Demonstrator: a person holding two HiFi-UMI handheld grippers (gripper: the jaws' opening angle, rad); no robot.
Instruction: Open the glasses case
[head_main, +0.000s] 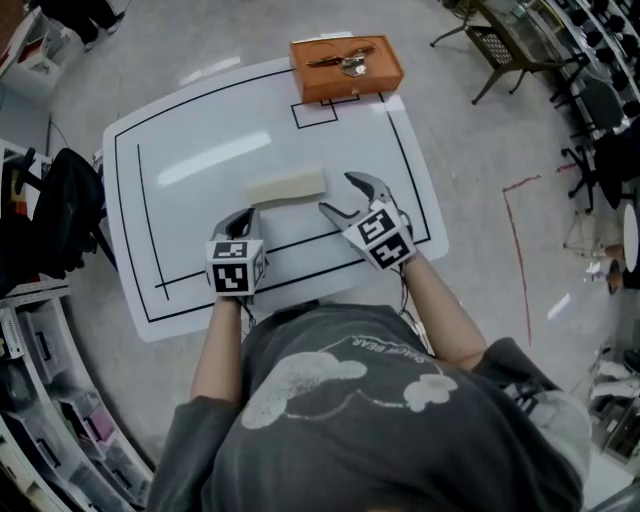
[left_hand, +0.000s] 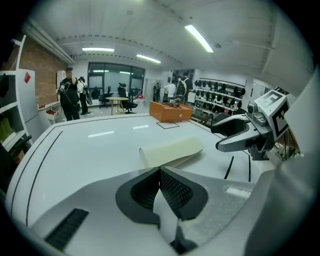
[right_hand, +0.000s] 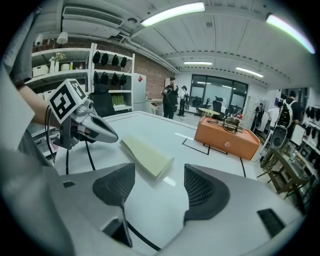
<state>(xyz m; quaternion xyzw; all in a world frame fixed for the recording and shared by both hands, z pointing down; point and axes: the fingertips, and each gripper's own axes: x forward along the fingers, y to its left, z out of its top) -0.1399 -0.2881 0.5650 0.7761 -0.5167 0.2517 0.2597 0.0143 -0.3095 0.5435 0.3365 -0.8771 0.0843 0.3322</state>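
A cream, closed glasses case (head_main: 286, 186) lies flat in the middle of the white table board (head_main: 180, 150). My left gripper (head_main: 244, 214) is just below the case's left end, with its jaws shut and nothing between them; its pads meet at the tip (left_hand: 159, 170), a short way from the case (left_hand: 172, 151). My right gripper (head_main: 338, 193) stands open beside the case's right end, apart from it. Between its spread pads (right_hand: 159, 172) there is only bare table, and the case (right_hand: 146, 156) lies ahead and a little left. Each gripper shows in the other's view: right gripper (left_hand: 235, 135), left gripper (right_hand: 102, 131).
An orange box (head_main: 345, 70) with a pair of glasses (head_main: 343, 60) on top sits at the table's far edge. A black bag (head_main: 65, 210) and shelves stand at the left, chairs (head_main: 500, 45) at the far right. People stand in the background.
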